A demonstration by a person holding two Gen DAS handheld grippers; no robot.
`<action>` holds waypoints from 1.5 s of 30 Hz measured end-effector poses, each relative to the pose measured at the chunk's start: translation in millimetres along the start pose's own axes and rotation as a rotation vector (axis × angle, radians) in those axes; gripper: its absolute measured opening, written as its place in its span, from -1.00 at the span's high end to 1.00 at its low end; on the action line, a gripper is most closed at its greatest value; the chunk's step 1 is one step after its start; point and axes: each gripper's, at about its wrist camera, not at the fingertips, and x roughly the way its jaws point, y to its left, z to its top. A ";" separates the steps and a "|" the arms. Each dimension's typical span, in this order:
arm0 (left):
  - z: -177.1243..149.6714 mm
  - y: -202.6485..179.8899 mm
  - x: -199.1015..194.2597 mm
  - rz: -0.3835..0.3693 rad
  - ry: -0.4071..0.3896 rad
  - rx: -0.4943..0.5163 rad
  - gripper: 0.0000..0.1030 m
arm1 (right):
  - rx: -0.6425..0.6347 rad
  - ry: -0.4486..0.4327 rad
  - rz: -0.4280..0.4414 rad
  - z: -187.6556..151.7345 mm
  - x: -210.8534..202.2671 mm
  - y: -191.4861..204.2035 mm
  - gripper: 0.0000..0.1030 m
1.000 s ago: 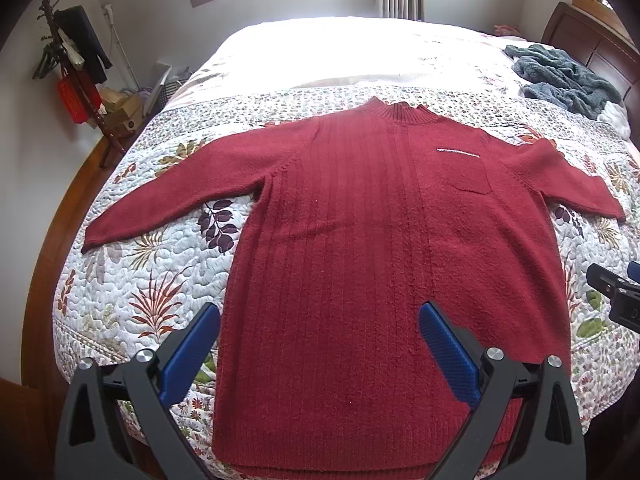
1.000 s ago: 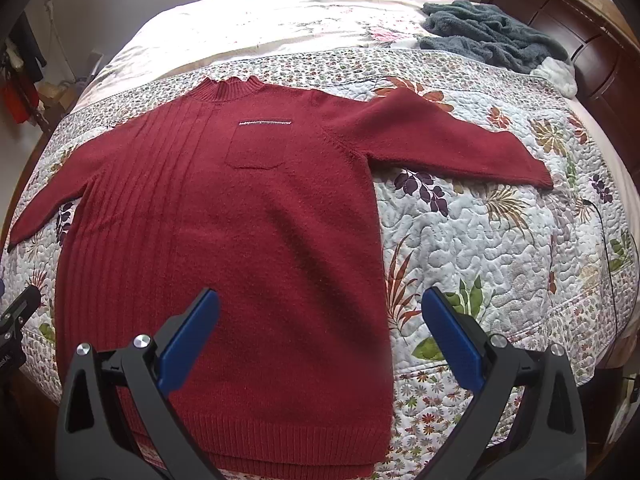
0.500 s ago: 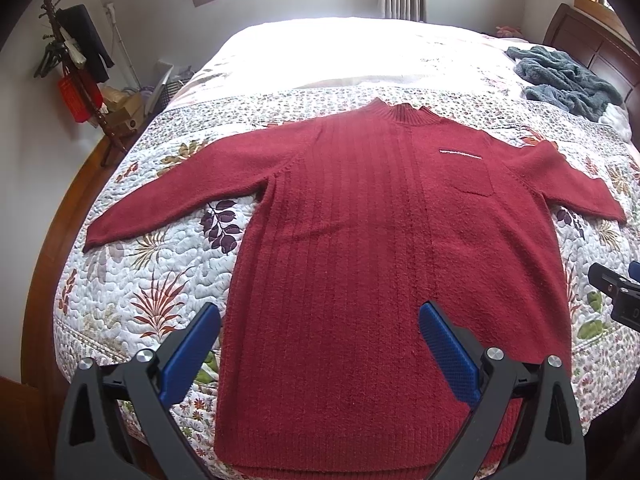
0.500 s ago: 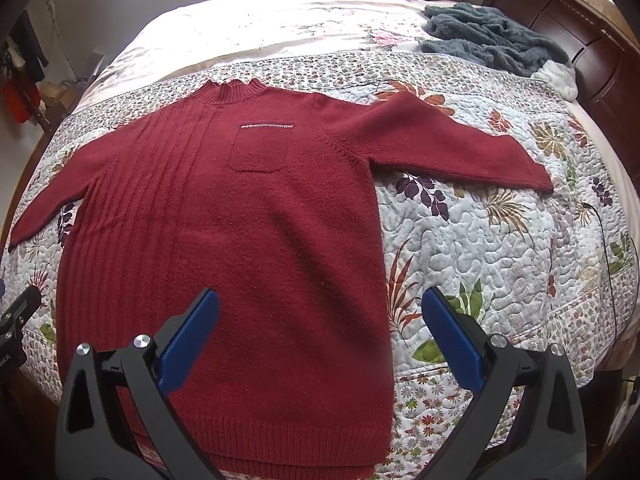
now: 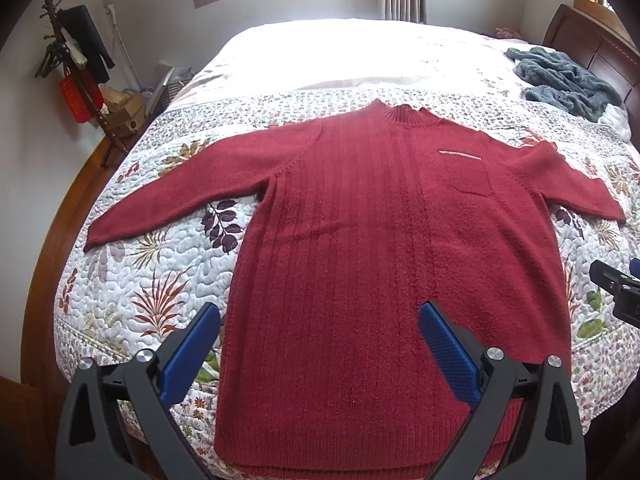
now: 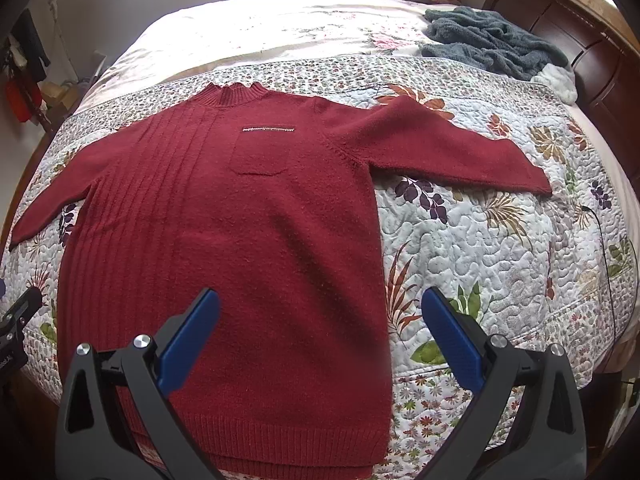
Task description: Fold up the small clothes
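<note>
Red knit sweater [image 5: 384,264] lies flat and face up on the floral quilt [image 5: 160,280] of the bed, collar far, ribbed hem at the near edge, both sleeves spread out to left and right; a chest pocket [image 6: 260,156] with a pale trim line sits under the collar; the left gripper [image 5: 320,344] hangs above the hem with jaws wide apart, holding nothing; the right gripper [image 6: 320,336] hovers over the sweater's right side, likewise spread and empty; a grey blanket [image 6: 492,40] lies bunched far right near the dark wooden headboard [image 6: 592,52].
</note>
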 end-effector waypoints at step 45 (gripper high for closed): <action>91.1 -112.2 85.1 -0.048 -0.020 0.059 -0.93 | 0.612 0.171 0.077 112.0 194.1 -457.6 -0.88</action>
